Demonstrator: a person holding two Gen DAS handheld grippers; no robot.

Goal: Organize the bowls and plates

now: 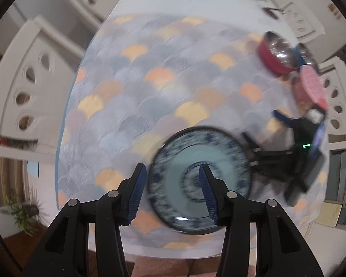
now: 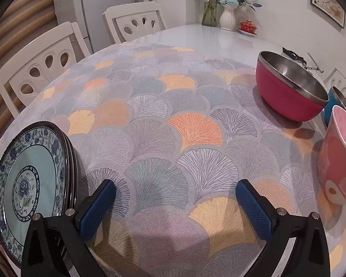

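A stack of blue-and-white patterned plates [image 1: 200, 177] lies on the fan-patterned tablecloth [image 1: 150, 80]; it also shows at the left of the right wrist view [image 2: 32, 175]. My left gripper [image 1: 173, 191] is open above the stack's left rim, with one fingertip over the plate's centre. My right gripper [image 2: 175, 207] is open and empty over bare cloth, right of the plates. A red steel-lined bowl [image 2: 288, 87], a blue steel bowl [image 2: 336, 101] and a pink ceramic bowl [image 2: 339, 161] stand at the right. The left wrist view is motion-blurred.
White chairs [image 2: 41, 69] stand along the table's far-left edge. A vase of flowers [image 2: 228, 16] and a small red lidded cup [image 2: 248, 26] sit at the far end of the table. The other gripper's black body [image 1: 295, 157] shows right of the plates.
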